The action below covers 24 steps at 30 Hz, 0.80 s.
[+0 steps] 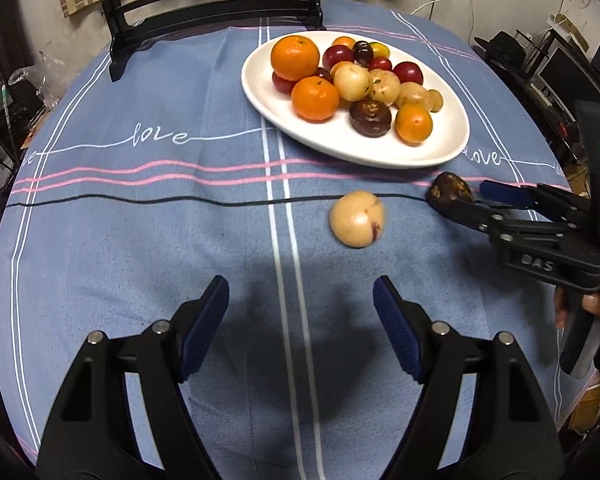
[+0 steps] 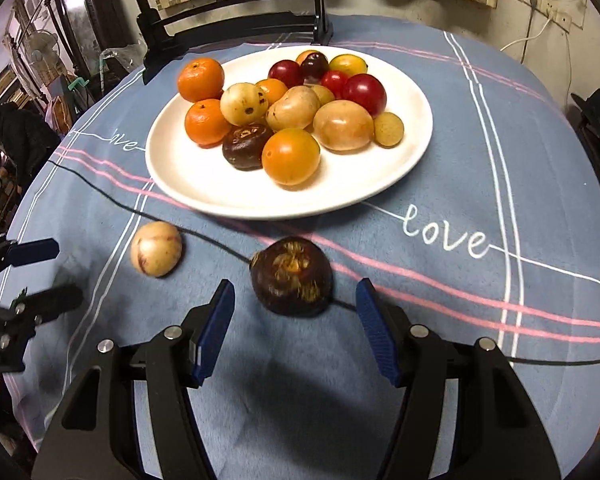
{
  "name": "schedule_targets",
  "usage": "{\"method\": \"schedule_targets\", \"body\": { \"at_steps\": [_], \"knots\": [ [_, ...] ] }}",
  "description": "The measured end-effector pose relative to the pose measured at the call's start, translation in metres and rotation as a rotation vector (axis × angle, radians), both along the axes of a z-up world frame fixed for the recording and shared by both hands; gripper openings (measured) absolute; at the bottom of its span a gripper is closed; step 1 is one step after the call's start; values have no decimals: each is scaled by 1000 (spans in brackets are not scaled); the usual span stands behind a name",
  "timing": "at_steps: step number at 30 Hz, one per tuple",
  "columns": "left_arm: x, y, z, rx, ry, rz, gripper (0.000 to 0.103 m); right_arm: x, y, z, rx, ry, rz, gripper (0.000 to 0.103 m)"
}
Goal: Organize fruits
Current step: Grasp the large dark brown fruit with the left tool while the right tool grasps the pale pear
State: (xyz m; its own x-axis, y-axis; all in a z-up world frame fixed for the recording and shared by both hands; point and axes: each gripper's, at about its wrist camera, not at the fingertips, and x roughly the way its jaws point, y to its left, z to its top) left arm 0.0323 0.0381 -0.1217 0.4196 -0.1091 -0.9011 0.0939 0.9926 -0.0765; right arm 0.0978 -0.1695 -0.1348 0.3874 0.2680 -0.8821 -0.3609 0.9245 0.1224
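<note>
On the left, the left hand-held gripper hangs over the blue cloth of the counter with its jaws wide apart and nothing between them. Just ahead of it lies a pale yellow fruit, loose on the cloth, near the black cord. It looks smooth, round and firm, likely to roll, so I'd take it across its widest part with a gentle squeeze. Further right sits a dark brown fruit, touching the cord, with the right hand-held gripper spread open around its near side, gripping nothing. Its skin looks rougher and harder, so it should slip less. Behind both stands the white plate, already piled with fruit
</note>
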Motion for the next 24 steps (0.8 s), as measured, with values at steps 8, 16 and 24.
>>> {"method": "schedule_targets", "body": {
  "at_steps": [8, 16, 24],
  "knots": [
    [9, -9, -2, -1, 6, -5, 76, 11, 9, -11, -17, 36, 39, 46],
    [26, -28, -7, -20, 14, -35, 76, 2, -2, 4, 26, 24, 33, 45],
    [55, -49, -26, -7, 34, -39, 75, -9, -17, 5, 50, 36, -3, 45]
  ]
}}
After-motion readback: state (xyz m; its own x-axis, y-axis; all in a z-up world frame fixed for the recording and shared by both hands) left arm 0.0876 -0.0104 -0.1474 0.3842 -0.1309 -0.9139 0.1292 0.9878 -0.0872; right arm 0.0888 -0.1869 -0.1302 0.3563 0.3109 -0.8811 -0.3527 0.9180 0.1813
